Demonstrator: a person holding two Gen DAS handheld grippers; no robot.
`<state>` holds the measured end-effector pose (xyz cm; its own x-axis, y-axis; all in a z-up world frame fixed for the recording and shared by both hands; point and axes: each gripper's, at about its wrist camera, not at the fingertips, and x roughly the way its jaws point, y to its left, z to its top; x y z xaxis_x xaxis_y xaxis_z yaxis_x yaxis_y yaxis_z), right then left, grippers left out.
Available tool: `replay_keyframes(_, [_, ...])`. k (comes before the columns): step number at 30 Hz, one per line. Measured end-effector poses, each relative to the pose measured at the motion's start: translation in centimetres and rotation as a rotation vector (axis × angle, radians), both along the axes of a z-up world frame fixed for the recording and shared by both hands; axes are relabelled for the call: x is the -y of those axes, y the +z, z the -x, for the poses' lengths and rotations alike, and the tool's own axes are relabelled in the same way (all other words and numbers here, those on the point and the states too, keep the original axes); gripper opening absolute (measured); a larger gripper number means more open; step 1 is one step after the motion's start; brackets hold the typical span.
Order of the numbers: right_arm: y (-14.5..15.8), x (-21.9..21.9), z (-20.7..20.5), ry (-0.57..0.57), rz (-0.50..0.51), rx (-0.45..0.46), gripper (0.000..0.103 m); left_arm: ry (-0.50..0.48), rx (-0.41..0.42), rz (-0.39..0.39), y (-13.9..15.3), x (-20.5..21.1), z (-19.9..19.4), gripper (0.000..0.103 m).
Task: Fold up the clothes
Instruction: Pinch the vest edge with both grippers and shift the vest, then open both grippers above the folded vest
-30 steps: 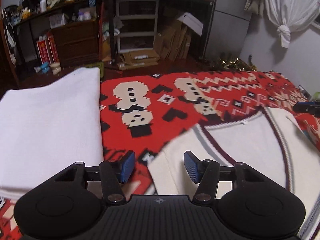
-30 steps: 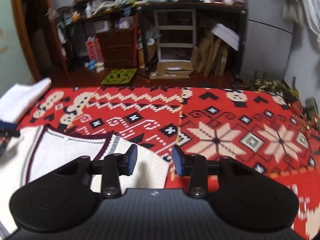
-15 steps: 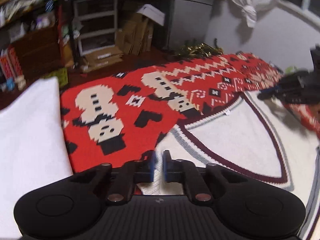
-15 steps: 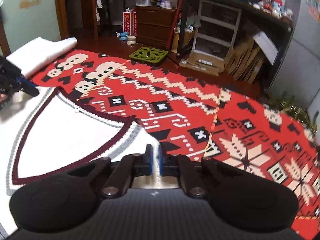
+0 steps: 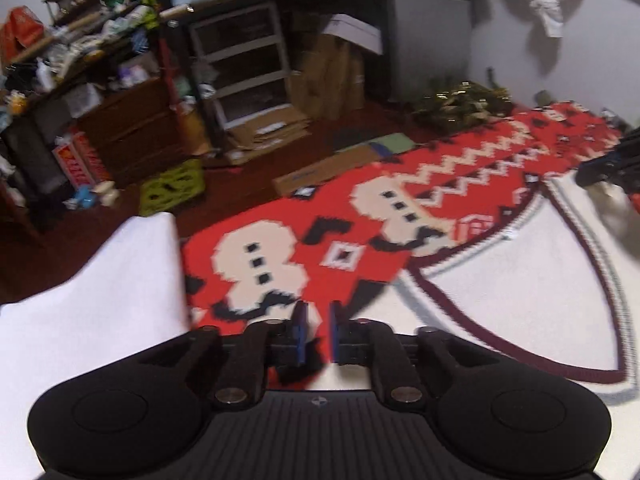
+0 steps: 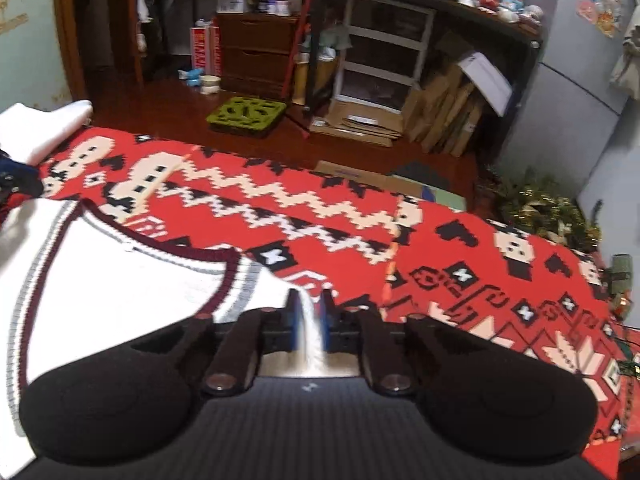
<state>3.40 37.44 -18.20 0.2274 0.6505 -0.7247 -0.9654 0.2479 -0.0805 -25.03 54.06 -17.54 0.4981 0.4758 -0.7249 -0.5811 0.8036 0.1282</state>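
On the red blanket (image 6: 360,216) your vest (image 6: 120,280) lies flat and unfolded; your right gripper (image 6: 309,326) pinches its shoulder, your left gripper (image 5: 318,332) looks clamped near the other, blurred. Every fold is left; one white stack (image 5: 100,292) sits beside it

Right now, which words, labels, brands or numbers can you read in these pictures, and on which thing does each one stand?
None can be read.
Red and white boxes by the drawers: printing, too blurred.
Flat cardboard box on the floor: blue mark, too blurred.
Sweater neck tag: too small.
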Motion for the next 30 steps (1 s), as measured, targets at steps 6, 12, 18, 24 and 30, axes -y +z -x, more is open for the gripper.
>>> replay_keyframes(6, [3.1,2.5,-0.6,-0.090,-0.066,-0.031,0.045,0.010,0.050,0.024,2.0,1.0,2.2,0.060])
replay_keyframes(12, [7.6,8.5,2.4,-0.096,-0.132,-0.131,0.091,0.052,0.101,0.096,4.3,5.0,5.2,0.075])
replay_keyframes(18, [9.2,15.7,9.2,-0.045,-0.144,-0.129,0.102,0.055,0.140,0.126,5.5,12.5,8.2,0.084])
replay_keyframes(24, [6.6,21.0,16.9,-0.053,-0.060,-0.085,0.103,0.069,0.141,0.201,3.7,20.5,9.5,0.087])
replay_keyframes(30, [1.5,25.1,21.5,-0.078,-0.034,-0.092,0.103,0.006,0.085,0.132,0.0,27.9,9.2,0.087])
